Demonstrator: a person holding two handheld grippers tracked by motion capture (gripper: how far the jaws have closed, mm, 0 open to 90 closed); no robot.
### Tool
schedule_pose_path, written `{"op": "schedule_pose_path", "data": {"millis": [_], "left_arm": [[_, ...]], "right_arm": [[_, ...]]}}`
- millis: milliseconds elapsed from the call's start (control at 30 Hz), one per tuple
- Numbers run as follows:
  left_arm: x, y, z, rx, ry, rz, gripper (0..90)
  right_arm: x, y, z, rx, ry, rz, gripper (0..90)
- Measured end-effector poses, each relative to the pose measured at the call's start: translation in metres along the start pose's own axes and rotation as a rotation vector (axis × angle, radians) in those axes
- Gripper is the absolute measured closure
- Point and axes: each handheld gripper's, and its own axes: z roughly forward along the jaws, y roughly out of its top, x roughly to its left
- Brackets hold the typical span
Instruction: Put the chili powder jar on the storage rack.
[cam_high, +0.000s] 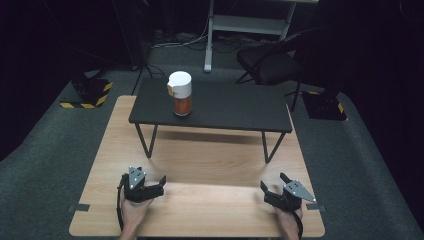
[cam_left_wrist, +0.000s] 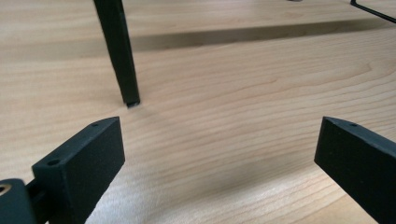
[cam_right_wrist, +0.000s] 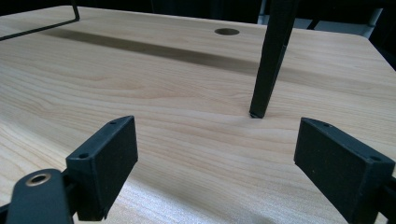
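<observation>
The wooden desk (cam_high: 200, 165) lies under both tongs, bare around them, which suits a resting start: each hand sits at the near edge with room to move. Ahead of the tongs stands a low black stand (cam_high: 225, 107) on thin legs, raised so that what it carries sits above the tongs' present level. On it, ahead of the left tongs (cam_high: 152, 186) and well apart from them, stands the jar (cam_high: 180, 93), upright, with a white lid and a reddish-brown fill. The right tongs (cam_high: 272, 187) are farther from it still. Both tongs are released, jaws spread wide with nothing between them, seemingly ready for a reach.

The jar's label and what fills it are too small to make out. In each gripper view one stand leg (cam_left_wrist: 119, 51) rises out of frame, its top cut off. The room beyond the desk is dark.
</observation>
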Motion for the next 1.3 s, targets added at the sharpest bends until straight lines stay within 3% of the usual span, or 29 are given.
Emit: {"op": "schedule_pose_path", "data": {"millis": [200, 500, 1300], "left_arm": [[0.002, -0.008, 0.003, 0.003, 0.015, -0.052, 1.8], [-0.003, -0.017, -0.001, -0.034, 0.036, -0.054, 2.2], [-0.005, -0.018, -0.001, -0.038, 0.045, -0.065, 2.3]], "right_arm": [[0.0, 0.0, 0.0, -0.001, -0.001, 0.001, 13.0], [0.001, 0.001, 0.0, 0.008, -0.003, -0.002, 13.4], [-0.001, -0.005, -0.003, -0.033, 0.003, 0.014, 13.2]]}}
